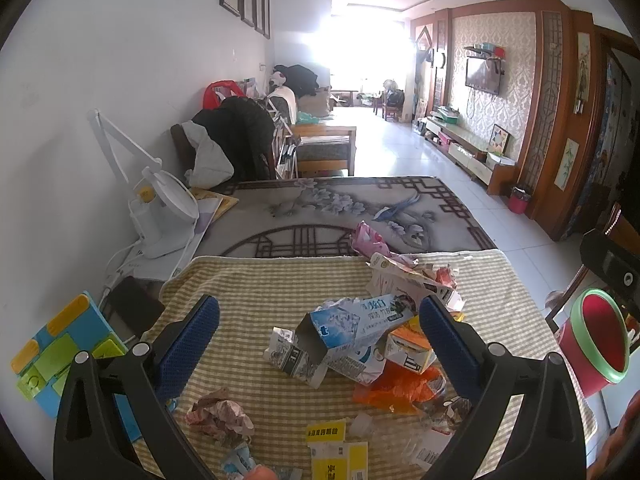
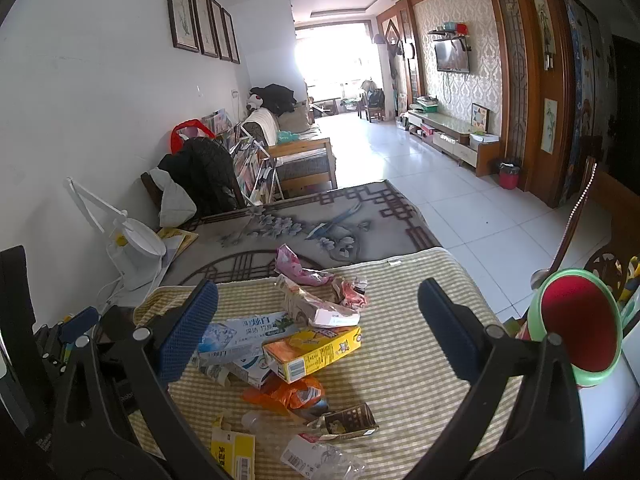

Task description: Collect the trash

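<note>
Both grippers open, nothing held

The left gripper (image 1: 320,316) has its blue-padded fingers (image 1: 192,340) spread wide and level, pointing forward with nothing between them. The right gripper (image 2: 318,308) is posed the same way, its fingers (image 2: 188,328) equally far apart, and gripping nothing.

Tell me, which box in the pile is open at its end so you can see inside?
The long blue toothpaste box. Its near end gapes open, showing a hollow inside, while the orange-and-yellow box beside it looks closed.
</note>
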